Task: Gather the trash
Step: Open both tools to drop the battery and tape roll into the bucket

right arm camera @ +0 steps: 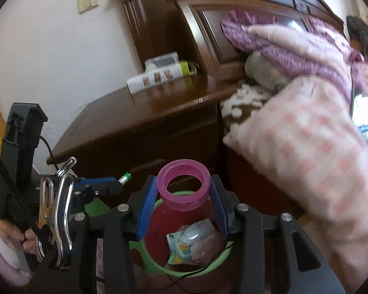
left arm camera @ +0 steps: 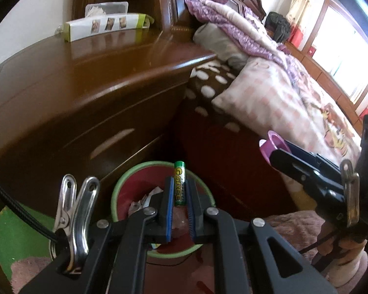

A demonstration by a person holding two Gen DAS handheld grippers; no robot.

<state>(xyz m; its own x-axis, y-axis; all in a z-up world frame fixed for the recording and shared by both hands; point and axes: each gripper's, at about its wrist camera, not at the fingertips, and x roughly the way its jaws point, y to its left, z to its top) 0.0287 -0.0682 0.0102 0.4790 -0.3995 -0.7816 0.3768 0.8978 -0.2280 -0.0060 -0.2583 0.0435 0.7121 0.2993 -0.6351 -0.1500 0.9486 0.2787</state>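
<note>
Left wrist view: left gripper pinches a green-and-yellow cylindrical battery above the red, green-rimmed plastic bin. Right gripper clamps a pink plastic ring-shaped cap over the bin's far rim; crumpled wrappers lie inside

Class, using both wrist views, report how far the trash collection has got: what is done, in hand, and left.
Done: crumpled wrappers lie in the red bin. In hand: the left gripper clamps a green battery; the right gripper holds a pink ring, both above the bin. Left: dropping both in.
</note>
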